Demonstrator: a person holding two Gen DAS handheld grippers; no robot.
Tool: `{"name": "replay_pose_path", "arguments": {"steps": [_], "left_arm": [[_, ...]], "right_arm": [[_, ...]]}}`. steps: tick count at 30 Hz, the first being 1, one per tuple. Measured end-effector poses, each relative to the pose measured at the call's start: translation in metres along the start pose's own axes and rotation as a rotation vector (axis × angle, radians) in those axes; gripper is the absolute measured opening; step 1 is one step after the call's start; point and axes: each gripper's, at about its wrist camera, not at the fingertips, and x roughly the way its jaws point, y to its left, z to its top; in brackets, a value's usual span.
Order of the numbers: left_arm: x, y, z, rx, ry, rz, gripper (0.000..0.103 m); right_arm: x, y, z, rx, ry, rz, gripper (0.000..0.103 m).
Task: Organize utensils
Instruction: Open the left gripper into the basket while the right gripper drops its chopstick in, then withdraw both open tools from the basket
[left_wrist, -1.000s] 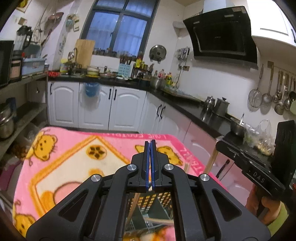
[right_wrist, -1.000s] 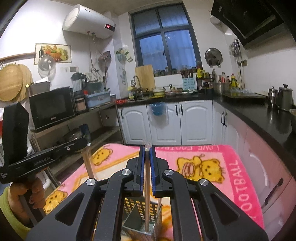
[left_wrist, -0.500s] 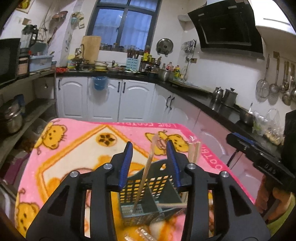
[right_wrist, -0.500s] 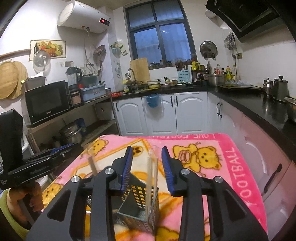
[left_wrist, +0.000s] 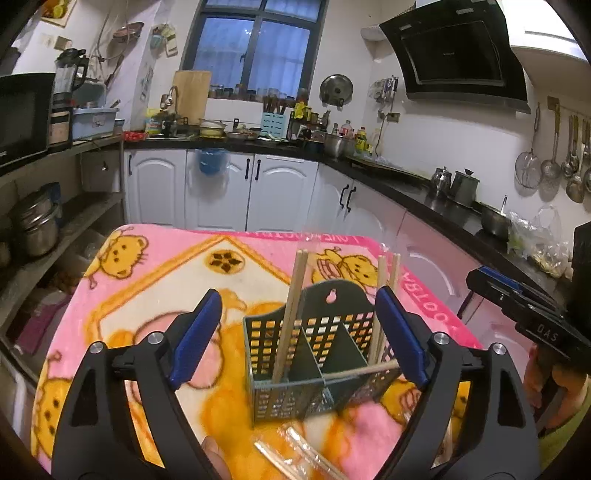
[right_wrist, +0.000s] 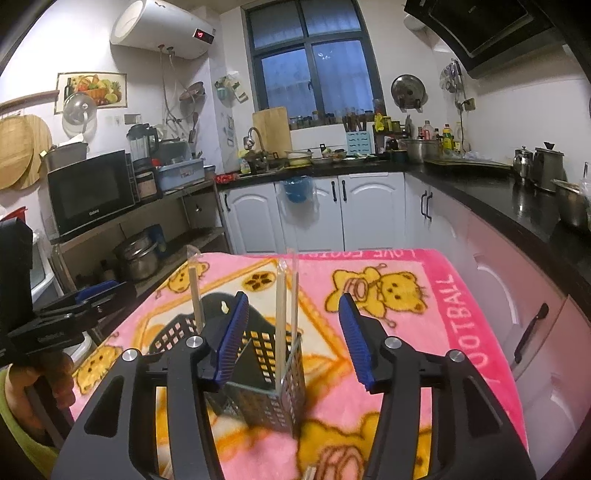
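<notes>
From my seat I see the table (left_wrist: 258, 243) under a pink blanket (right_wrist: 424, 295) printed with yellow bears, white cabinets (left_wrist: 280, 192) beyond its far edge and a black counter (left_wrist: 424, 192) running along the right. There is bare blanket all around the caddy, widest to its left and toward the far edge.

The dark perforated caddy (left_wrist: 317, 354) stands upright near the middle of the blanket, split into compartments by inner walls. One wooden chopstick (left_wrist: 293, 310) leans in its left compartment; two more chopsticks (left_wrist: 386, 291) stand at the right side, and another stick (left_wrist: 364, 370) lies nearly flat across the right compartment. Wrapped chopsticks (left_wrist: 295, 454) lie on the blanket just in front of the caddy, near the table's close edge.

My left gripper (left_wrist: 299, 332) hangs over the caddy with its jaws spread wide, holding nothing, one blue pad either side of it. My right gripper (right_wrist: 293, 336) also has its jaws spread and empty, with a pair of chopsticks (right_wrist: 286, 314) standing between the pads, apart from both
</notes>
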Motion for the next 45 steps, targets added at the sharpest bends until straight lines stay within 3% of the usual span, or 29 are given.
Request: {"name": "replay_pose_path", "arguments": {"steps": [6, 19, 45], "left_arm": [[-0.011, -0.004, -0.011, 0.004, -0.007, 0.001, 0.092], [-0.028, -0.007, -0.028, 0.019, -0.022, 0.047, 0.092], [-0.029, -0.013, -0.079, 0.002, 0.066, 0.057, 0.092]], "right_arm": [[-0.012, 0.002, -0.008, -0.004, -0.001, 0.004, 0.055], [-0.031, 0.006, -0.024, -0.020, 0.007, 0.010, 0.062], [-0.055, 0.008, -0.064, -0.037, 0.071, 0.003, 0.062]]}}
